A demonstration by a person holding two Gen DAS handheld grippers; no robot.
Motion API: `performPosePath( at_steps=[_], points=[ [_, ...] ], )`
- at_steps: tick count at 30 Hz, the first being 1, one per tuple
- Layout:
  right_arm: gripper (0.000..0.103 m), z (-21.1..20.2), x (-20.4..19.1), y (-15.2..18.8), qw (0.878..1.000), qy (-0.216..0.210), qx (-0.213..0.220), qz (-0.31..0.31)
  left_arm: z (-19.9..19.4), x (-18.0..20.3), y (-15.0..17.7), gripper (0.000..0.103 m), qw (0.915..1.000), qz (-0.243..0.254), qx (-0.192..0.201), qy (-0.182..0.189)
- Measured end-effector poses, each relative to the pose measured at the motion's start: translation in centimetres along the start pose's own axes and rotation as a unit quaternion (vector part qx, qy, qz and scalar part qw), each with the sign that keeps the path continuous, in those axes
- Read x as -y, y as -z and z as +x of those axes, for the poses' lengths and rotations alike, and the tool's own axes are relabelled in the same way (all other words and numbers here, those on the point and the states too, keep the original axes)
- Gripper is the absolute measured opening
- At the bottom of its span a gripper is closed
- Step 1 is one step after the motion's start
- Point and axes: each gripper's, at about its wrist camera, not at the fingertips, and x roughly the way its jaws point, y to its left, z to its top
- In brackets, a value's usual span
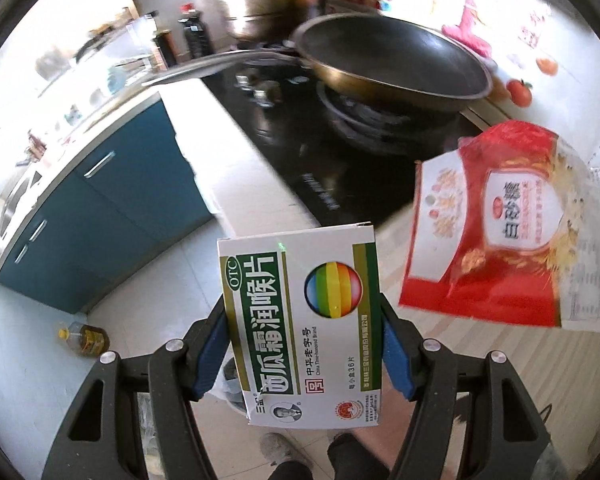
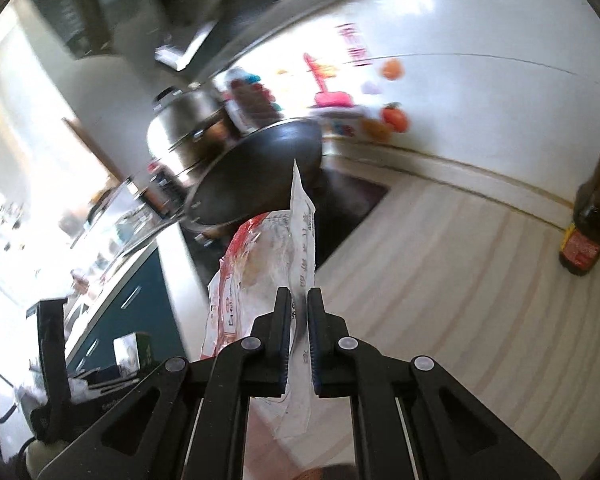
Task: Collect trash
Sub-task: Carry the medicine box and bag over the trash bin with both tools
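Left wrist view: your left gripper point(image 1: 304, 320) has its jaws clamped on the two sides of a white-and-green medicine box point(image 1: 300, 328), held in the air over the floor beside the counter point(image 1: 236, 148). A red-and-white sugar bag point(image 1: 496, 224) hangs just to the box's right, above the counter's pale wood. Behind, a dark wok point(image 1: 392, 64) sits on the black hob point(image 1: 316, 160).

Right wrist view: your right gripper point(image 2: 299, 300) pinches the bag's clear edge, jaws closed on the plastic, bag point(image 2: 268, 264) upright. A dark bottle point(image 2: 592, 208) stands well apart, far right.
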Motion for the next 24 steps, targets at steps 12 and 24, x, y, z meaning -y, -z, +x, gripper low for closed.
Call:
performPosePath(
  at_steps=[12,24],
  points=[
    [0.008,5.5,-13.5,13.6,0.993,-0.021,-0.089,-0.077,2.5,-16.8,10.0,0.064,0.994,-0.083,-0.046,-0.055],
    [0.008,22.9,-15.0,36.0,0.959,0.038,-0.256,-0.116,22.8,-27.9,24.3,0.064,0.962,-0.179,-0.191,-0.076]
  ],
)
